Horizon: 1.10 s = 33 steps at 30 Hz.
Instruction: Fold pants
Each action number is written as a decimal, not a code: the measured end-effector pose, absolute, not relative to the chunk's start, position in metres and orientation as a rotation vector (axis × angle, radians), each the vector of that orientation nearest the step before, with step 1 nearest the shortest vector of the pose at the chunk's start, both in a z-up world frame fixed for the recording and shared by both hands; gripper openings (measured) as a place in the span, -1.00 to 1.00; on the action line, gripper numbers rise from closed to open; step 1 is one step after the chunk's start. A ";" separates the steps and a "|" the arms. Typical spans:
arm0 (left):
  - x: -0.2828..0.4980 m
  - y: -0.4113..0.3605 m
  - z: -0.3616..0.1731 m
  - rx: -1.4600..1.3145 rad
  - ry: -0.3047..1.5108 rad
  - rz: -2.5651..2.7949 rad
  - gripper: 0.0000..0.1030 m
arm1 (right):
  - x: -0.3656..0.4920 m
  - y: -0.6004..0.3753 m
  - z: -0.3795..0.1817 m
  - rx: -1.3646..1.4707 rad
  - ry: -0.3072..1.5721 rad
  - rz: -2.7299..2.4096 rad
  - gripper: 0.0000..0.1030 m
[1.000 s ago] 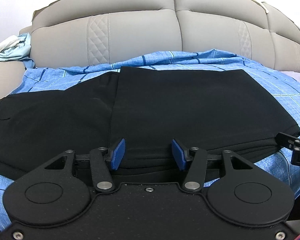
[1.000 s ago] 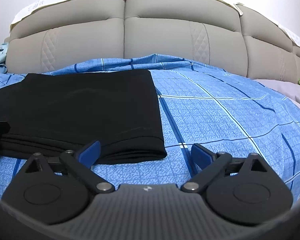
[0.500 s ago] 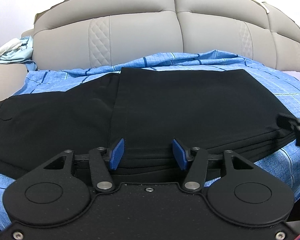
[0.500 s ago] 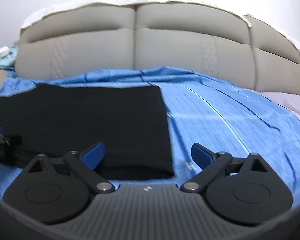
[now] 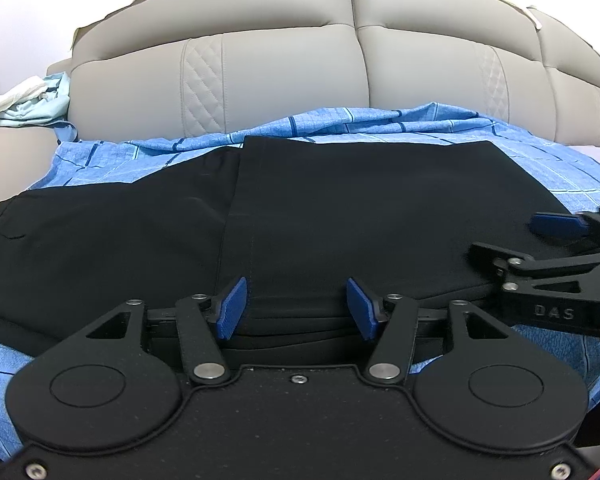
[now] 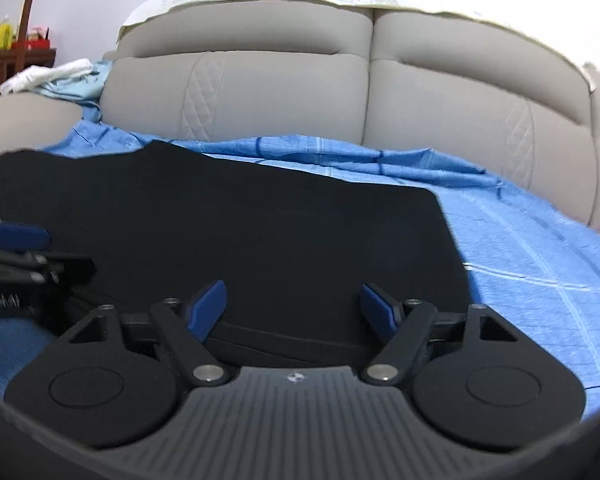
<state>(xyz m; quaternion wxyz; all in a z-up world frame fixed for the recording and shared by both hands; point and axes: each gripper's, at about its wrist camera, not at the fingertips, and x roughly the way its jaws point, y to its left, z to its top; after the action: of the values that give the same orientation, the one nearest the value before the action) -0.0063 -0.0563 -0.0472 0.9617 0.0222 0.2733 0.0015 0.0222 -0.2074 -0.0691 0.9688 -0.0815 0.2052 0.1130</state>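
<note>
Black pants (image 5: 340, 216) folded on the bed, near edge between spread left tongs (image 5: 296, 307) and just-narrowing, still-unclamped right tongs (image 6: 294, 307).

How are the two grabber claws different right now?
The left gripper has its jaws part open, while the right gripper has its jaws set wider, though they have just been closing. The left gripper sits at the pants' near edge by a seam; the right gripper sits nearer their end. Both have blue pads, with the near edge of the black pants between them.
</note>
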 end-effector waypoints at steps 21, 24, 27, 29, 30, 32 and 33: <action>-0.015 -0.056 -0.050 0.043 0.527 -0.036 0.08 | 0.095 -0.254 -0.028 -0.087 0.453 0.122 0.85; -0.015 -0.056 -0.050 0.039 0.524 -0.035 0.08 | 0.130 -0.242 -0.030 -0.071 0.513 0.172 0.74; -0.016 -0.057 -0.051 0.039 0.519 -0.033 0.08 | 0.156 -0.234 -0.038 -0.090 0.553 0.163 0.73; -0.016 -0.057 -0.051 0.039 0.514 -0.034 0.08 | 0.165 -0.233 -0.045 -0.100 0.573 0.152 0.72; -0.016 -0.057 -0.051 0.039 0.512 -0.034 0.09 | 0.164 -0.233 -0.048 -0.098 0.561 0.152 0.74; -0.017 -0.057 -0.052 0.041 0.508 -0.034 0.10 | 0.166 -0.236 -0.051 -0.071 0.555 0.155 0.76; -0.017 -0.057 -0.052 0.041 0.506 -0.034 0.10 | 0.165 -0.238 -0.052 -0.065 0.549 0.156 0.79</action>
<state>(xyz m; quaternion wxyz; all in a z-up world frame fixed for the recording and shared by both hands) -0.0174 -0.0574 -0.0524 0.9678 0.0203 0.2503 -0.0169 0.1647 -0.2378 -0.0522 0.9590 -0.0322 0.2708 0.0771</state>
